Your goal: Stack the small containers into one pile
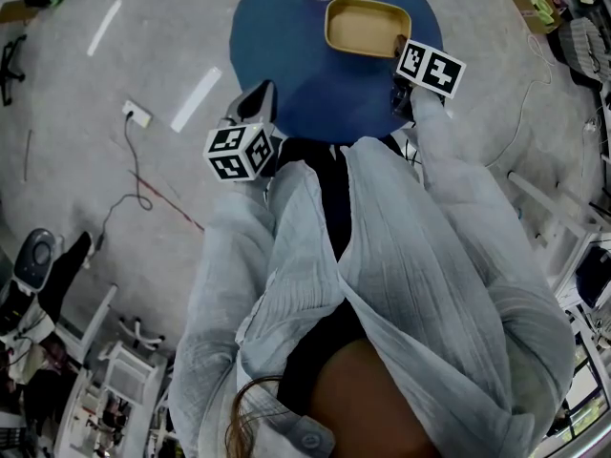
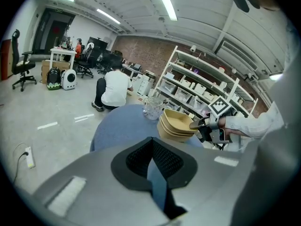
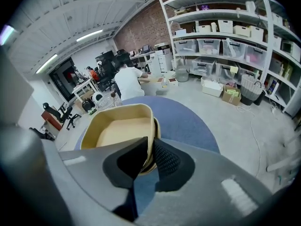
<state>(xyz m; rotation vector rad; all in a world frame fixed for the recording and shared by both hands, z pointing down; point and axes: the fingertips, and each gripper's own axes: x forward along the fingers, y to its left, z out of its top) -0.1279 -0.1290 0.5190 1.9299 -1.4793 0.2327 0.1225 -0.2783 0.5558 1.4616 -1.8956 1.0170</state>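
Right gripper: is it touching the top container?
Touching. In the right gripper view, the right gripper pinches the top container by its near rim.

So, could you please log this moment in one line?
right gripper: shut on top container | left gripper: shut, empty | stack: on blue table

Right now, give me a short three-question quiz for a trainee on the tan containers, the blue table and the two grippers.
1. True or false: the right gripper is closed on the rim of the top tan rectangular plastic container.
2. Multiple choice: the stack of tan containers stands on A) the grey floor, B) the round blue table, C) a white shelf.
3. Short answer: what is between the jaws of the left gripper?
Key: 1 true; 2 B; 3 nothing, it is empty.
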